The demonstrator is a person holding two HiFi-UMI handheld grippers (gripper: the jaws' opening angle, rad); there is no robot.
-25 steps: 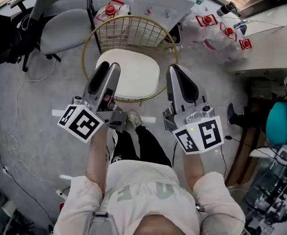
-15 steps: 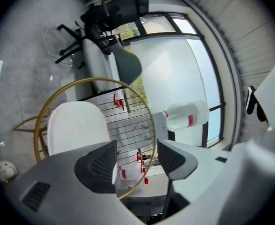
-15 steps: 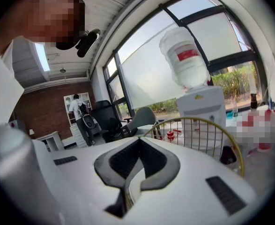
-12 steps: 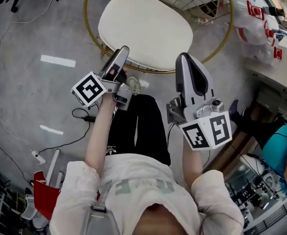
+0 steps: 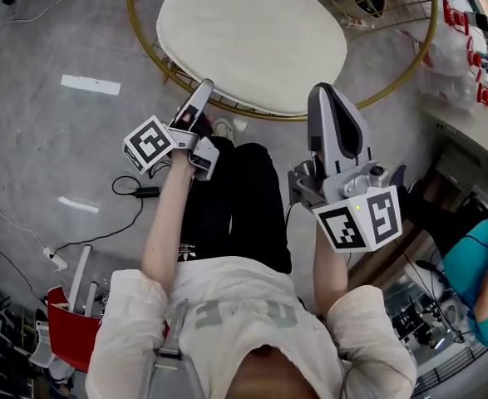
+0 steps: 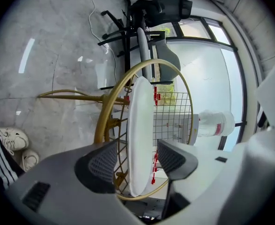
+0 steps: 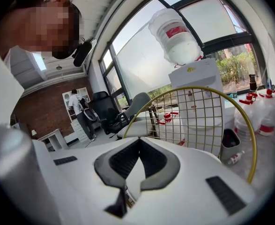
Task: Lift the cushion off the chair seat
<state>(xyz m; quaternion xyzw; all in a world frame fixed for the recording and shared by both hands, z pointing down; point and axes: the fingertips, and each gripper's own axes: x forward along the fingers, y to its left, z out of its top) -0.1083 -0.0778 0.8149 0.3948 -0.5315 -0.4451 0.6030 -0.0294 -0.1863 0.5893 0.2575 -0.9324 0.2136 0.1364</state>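
Note:
A cream oval cushion [image 5: 252, 36] lies on the seat of a gold wire chair [image 5: 144, 48]. My left gripper [image 5: 200, 98] is rolled onto its side at the cushion's front left edge. In the left gripper view its jaws [image 6: 137, 149] stand wide open, and the cushion's edge [image 6: 139, 121] runs between the pads without being pressed. My right gripper [image 5: 331, 94] sits at the front right edge, just short of the cushion. Its dark pads [image 7: 139, 142] meet at the tip with nothing between them, and the chair's wire back [image 7: 193, 116] rises beyond.
Water jugs with red caps [image 5: 464, 48] stand to the right of the chair. A water dispenser with its bottle [image 7: 174, 32] stands behind it. A cable [image 5: 135, 191] and tape strips [image 5: 90, 84] lie on the floor at left. Office chairs [image 7: 107, 109] and a standing person [image 7: 76, 104] are far off.
Both grippers have come down to the chair's front edge. The left one rolled onto its side and now has the cushion's edge between its jaws. The head view moved closer.

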